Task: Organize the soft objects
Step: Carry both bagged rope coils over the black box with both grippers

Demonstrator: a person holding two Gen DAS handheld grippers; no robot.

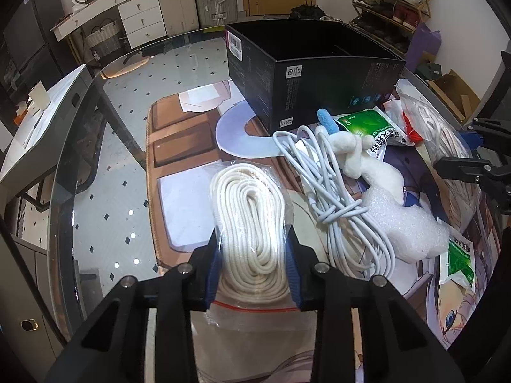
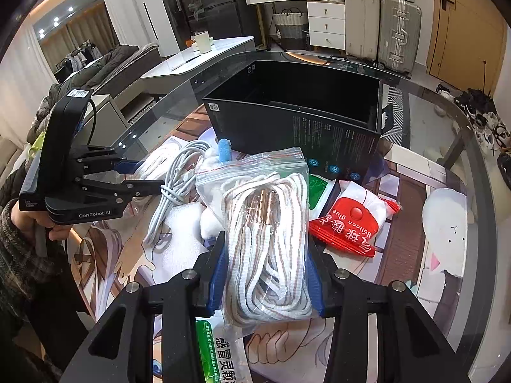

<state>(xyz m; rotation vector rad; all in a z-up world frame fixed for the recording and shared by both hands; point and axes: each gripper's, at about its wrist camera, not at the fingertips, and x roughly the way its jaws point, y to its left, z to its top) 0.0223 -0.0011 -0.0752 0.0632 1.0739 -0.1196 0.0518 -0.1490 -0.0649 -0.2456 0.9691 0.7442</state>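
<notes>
A clear zip bag of coiled white rope (image 1: 246, 198) lies on the printed mat, and my left gripper (image 1: 254, 236) is shut on its sides with the blue pads pressing in. From the right wrist view the left gripper (image 2: 153, 174) is at the far left, in a person's hand. My right gripper (image 2: 266, 239) is shut on a zip bag of white-and-tan striped cord (image 2: 268, 210), held tilted above the pile. An open black box (image 1: 335, 89) (image 2: 319, 134) stands just behind the pile, and what shows of its inside looks dark and bare.
On the mat lie a bundled white cable (image 1: 338, 198), a white plush toy (image 1: 357, 153), white foam (image 1: 412, 226), green packets (image 1: 367, 124) and a red balloon-glue packet (image 2: 351, 220). The glass table's curved edge (image 1: 64, 191) runs along the left.
</notes>
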